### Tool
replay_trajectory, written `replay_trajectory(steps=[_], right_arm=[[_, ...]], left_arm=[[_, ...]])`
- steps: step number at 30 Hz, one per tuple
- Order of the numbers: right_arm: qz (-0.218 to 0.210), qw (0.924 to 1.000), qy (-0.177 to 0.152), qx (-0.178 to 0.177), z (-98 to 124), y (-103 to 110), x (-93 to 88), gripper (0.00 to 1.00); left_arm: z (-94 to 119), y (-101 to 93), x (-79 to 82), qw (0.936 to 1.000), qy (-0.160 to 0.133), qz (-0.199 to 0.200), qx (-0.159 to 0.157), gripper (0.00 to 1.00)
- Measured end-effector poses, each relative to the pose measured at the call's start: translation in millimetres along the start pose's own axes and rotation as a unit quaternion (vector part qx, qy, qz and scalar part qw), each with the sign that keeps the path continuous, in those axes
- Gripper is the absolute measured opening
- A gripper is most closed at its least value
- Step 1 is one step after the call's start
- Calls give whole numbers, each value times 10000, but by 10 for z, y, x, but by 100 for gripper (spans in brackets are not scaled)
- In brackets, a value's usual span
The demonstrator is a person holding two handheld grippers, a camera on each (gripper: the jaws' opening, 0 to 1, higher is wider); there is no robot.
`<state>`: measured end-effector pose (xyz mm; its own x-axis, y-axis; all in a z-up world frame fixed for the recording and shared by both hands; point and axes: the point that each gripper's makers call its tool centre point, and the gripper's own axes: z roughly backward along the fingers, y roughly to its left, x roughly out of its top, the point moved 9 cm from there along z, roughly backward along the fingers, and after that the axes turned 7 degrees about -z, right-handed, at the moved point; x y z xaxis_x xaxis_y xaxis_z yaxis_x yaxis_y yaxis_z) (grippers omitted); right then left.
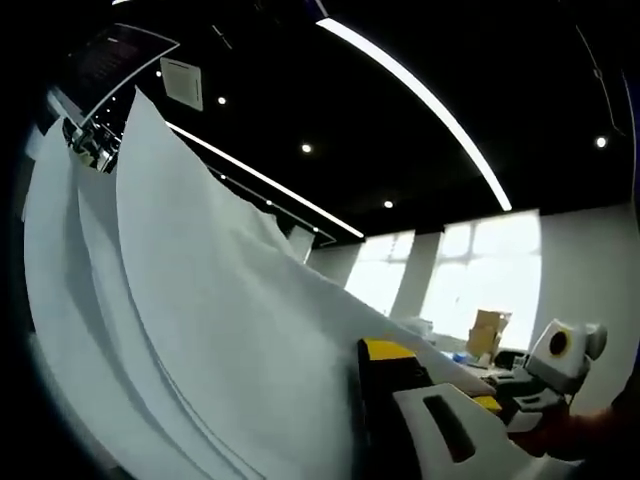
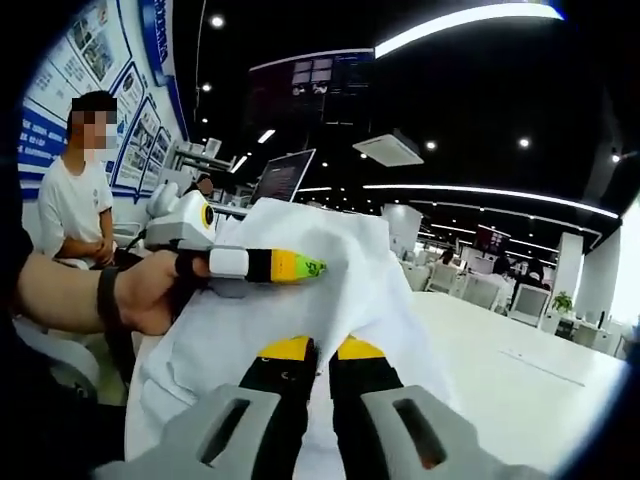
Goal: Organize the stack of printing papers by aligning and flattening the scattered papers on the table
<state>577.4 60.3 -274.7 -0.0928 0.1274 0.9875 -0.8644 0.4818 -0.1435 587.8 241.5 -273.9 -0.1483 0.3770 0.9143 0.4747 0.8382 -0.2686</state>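
A stack of white printing papers (image 1: 200, 330) is held up off the table, its sheets fanned and curved across the left gripper view. My left gripper (image 1: 365, 352) is shut on the stack's edge; one yellow-tipped finger (image 1: 388, 352) shows and the other is hidden behind the sheets. In the right gripper view the same papers (image 2: 340, 255) hang in a bundle, and my right gripper (image 2: 320, 350) is shut on their lower edge, jaws almost touching. The left gripper (image 2: 300, 266), held by a hand (image 2: 150, 292), pinches the bundle from the left. The right gripper (image 1: 500, 402) appears low at the right.
A white table (image 2: 500, 350) stretches away to the right under the papers. A person in a white shirt (image 2: 72, 205) stands at the far left beside wall posters. Monitors and desks (image 2: 525, 300) stand at the back, and a cardboard box (image 1: 487, 332) sits by the windows.
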Motion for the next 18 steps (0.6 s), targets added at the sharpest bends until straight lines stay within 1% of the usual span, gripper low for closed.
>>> replay_trajectory(steps=[3,4,12,15,18], right_arm=[[13,10000,-7,-9,3,-2,-1,5],[19,10000,-9,-12,4,-3,-2,7],[302,9990,-75,-332,13,-66,9,16],[294,9988,-117,-373,22,-80,14,17],[291,9986,-172,-397,36,-93,21,17]], left_arm=[[4,10,3,10000,-7,21,-5,15],[5,14,3,10000,-8,25,-5,15],[29,70,36,9997,-171,130,76,13],[35,109,42,9995,-218,211,105,12],[37,133,42,9994,-243,211,148,10]])
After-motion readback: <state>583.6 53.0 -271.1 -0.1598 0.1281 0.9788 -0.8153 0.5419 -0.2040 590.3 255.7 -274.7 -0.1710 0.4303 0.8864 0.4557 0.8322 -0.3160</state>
